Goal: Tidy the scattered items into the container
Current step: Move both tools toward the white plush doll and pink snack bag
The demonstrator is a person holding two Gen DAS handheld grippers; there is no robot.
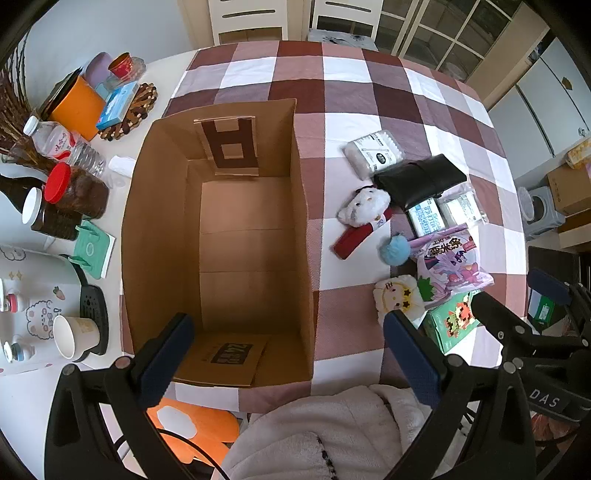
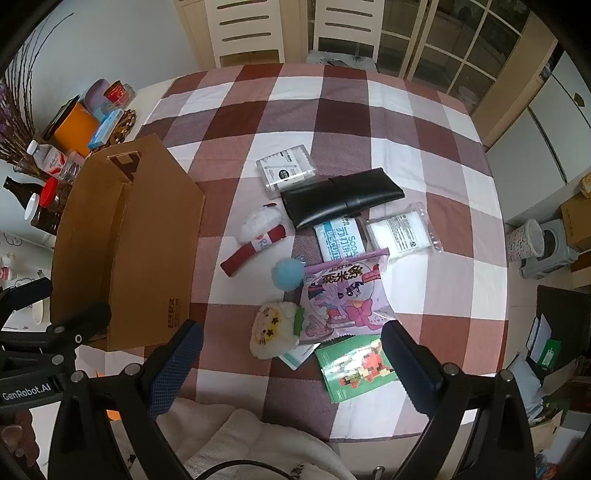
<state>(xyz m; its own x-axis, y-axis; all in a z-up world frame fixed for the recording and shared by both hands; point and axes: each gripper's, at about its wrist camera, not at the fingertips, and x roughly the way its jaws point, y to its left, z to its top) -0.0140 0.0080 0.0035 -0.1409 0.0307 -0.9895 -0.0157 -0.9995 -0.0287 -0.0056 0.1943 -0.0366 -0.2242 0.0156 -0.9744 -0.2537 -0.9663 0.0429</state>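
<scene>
An empty brown cardboard box (image 1: 155,229) stands open on the checked tablecloth; it also shows in the right wrist view (image 2: 155,236). Scattered to its right lie a black pouch (image 2: 340,197), a cotton-swab pack (image 2: 286,168), a white plush with a red band (image 2: 258,229), a blue pompom (image 2: 287,273), a biscuit pack (image 2: 338,238), a clear packet (image 2: 400,230), a purple pony snack bag (image 2: 343,295), a small yellow-white plush (image 2: 275,328) and a green block-toy box (image 2: 356,367). My left gripper (image 1: 288,358) hangs open over the box's near end. My right gripper (image 2: 291,363) is open above the near items.
Bottles, jars, a paper cup (image 1: 75,336), an orange container (image 1: 77,107) and a green notebook (image 1: 92,249) crowd the table left of the box. Chairs (image 2: 240,29) stand behind the table. A fluffy white garment (image 1: 332,432) lies at the near edge.
</scene>
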